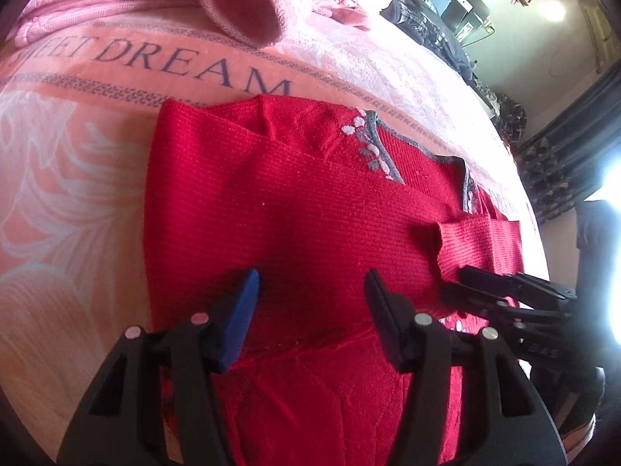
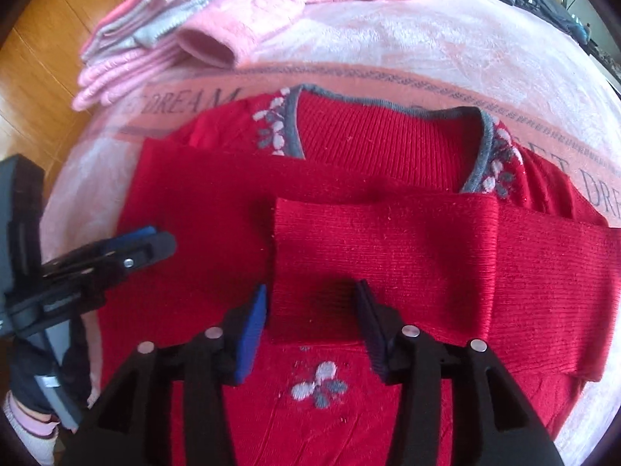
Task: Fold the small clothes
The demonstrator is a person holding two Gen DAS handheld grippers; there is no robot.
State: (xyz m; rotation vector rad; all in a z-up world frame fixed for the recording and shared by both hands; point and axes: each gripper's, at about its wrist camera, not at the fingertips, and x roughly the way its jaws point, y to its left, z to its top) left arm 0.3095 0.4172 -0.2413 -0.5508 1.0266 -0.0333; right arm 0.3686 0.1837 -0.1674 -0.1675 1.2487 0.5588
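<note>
Left wrist: left claw (image 1: 310, 303) released, hovering over red sweater (image 1: 295, 209), which fills frame centre on the pink blanket (image 1: 70, 124). Right wrist: right claw (image 2: 312, 310) released, straddling the folded sleeve (image 2: 384, 256) at centre; pink clothes pile (image 2: 163, 50) upper left.

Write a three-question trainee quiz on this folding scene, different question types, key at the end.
1. True or false: both sleeves of the red sweater are folded across its body.
2. Multiple choice: the left gripper is A) shut on a sleeve, B) open over the sweater, C) out of view.
3. Fill in: the pile beyond the collar is mostly ____ in colour.

Key: 1 true. 2 B; the right gripper is open too. 3 pink.
</note>
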